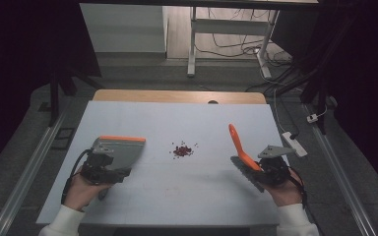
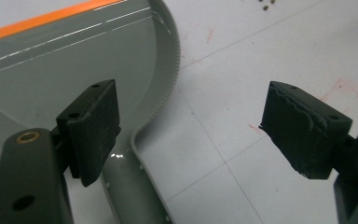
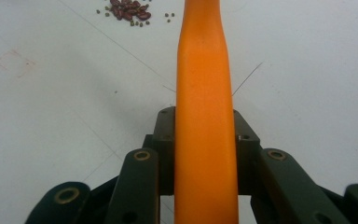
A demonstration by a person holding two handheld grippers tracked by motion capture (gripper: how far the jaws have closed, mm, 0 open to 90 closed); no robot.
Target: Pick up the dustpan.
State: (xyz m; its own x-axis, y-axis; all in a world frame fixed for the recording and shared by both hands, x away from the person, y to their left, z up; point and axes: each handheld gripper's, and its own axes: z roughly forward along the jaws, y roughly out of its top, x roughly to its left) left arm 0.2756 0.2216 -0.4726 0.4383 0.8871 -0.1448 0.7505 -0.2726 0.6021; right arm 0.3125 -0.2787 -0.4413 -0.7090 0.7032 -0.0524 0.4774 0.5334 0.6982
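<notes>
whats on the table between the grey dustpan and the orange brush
In the high view, a small heap of red beans lies on the table between the dustpan and the brush.

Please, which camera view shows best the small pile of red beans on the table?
The high view: the whole pile of beans lies unobstructed mid-table between dustpan and brush. The right gripper view catches it larger but at the top edge, partly cut off. The left gripper view catches a few stray grains at its top edge.

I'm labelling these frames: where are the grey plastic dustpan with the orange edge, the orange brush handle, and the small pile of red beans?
Grey plastic dustpan with orange edge [image 1: 120,149], high view, pan surface.
Orange brush handle [image 3: 205,93], right gripper view, mid-handle.
Small pile of red beans [image 1: 182,151], high view, pile centre.
</notes>
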